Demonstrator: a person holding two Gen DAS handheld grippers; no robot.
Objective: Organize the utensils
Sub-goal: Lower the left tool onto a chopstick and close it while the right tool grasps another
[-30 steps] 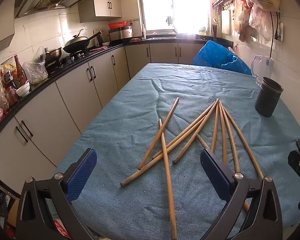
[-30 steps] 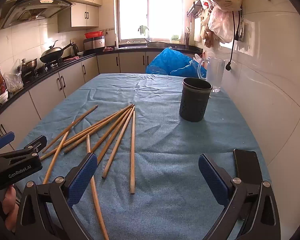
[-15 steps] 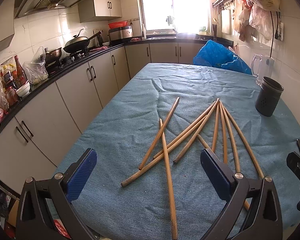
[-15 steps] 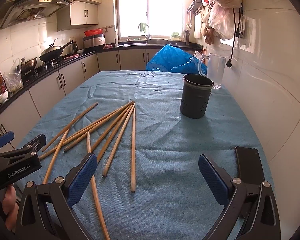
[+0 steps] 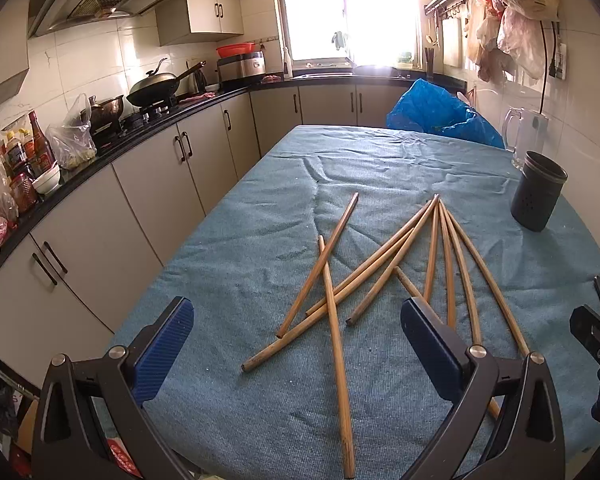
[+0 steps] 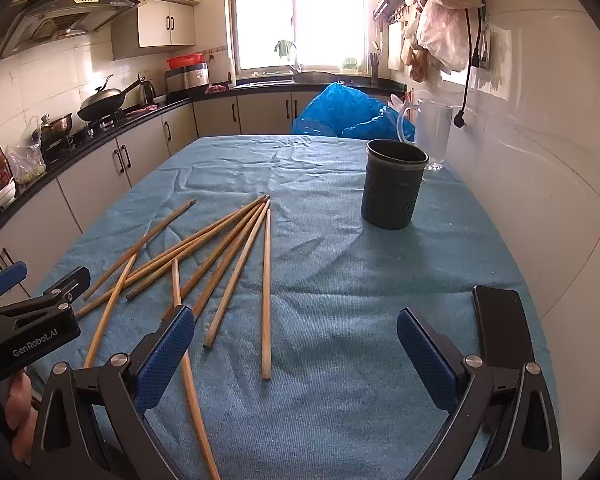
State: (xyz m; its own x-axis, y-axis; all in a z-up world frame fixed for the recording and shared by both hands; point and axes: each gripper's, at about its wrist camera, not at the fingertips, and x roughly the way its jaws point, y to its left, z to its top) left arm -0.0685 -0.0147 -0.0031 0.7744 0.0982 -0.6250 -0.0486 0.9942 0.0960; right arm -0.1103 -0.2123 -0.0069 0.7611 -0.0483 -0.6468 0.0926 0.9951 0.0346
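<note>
Chopsticks waiting, both grippers wide

Chopsticks point(image 5: 384, 276) are lying fanned and crossed on the blue cloth point(image 5: 240, 240), tips converging toward 12 o'clock. Holder point(image 6: 394, 184) is standing upright at 1 o'clock from the sticks, apart from them. Left gripper point(image 5: 296, 344) is hovering with jaws spread, gripping nothing. Right gripper point(image 6: 296, 344) is likewise hovering spread and empty; a phone point(image 6: 500, 324) is lying at its 3 o'clock.

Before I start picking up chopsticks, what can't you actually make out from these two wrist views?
- Inside of the dark holder: both views, hidden by its own wall.
- Near ends of some chopsticks: left view, behind the left gripper finger.
- Flat black object: right view, partly behind the right gripper; identity unclear.
</note>
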